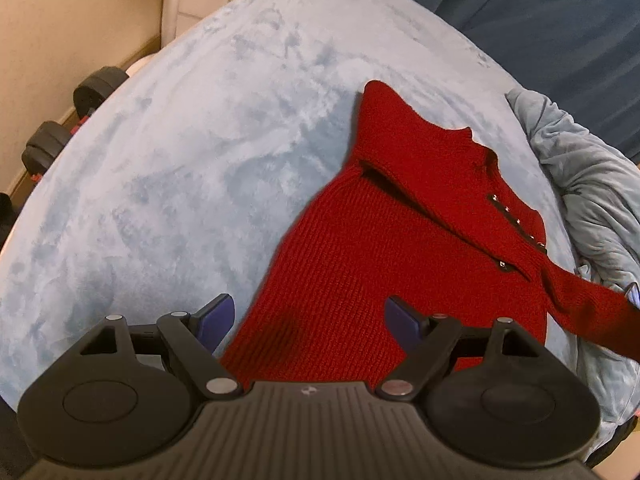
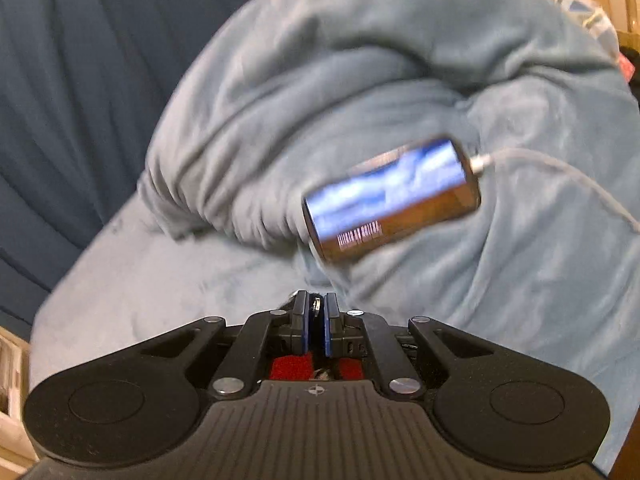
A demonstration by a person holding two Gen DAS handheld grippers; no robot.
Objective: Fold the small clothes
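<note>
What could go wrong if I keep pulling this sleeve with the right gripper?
The right gripper is shut on the red sweater's sleeve, close to the phone and its charging cable; the pull may snag them. The left gripper is open, pinning nothing, so the sweater could slide across the fleece blanket.

Small red rib-knit sweater (image 1: 384,240) w/ short button placket at collar lies mostly flat, front up, on pale blue fleece bed cover (image 1: 168,168), one sleeve folded across chest, other sleeve stretched out to right edge, hem nearest left-wrist cam.
</note>
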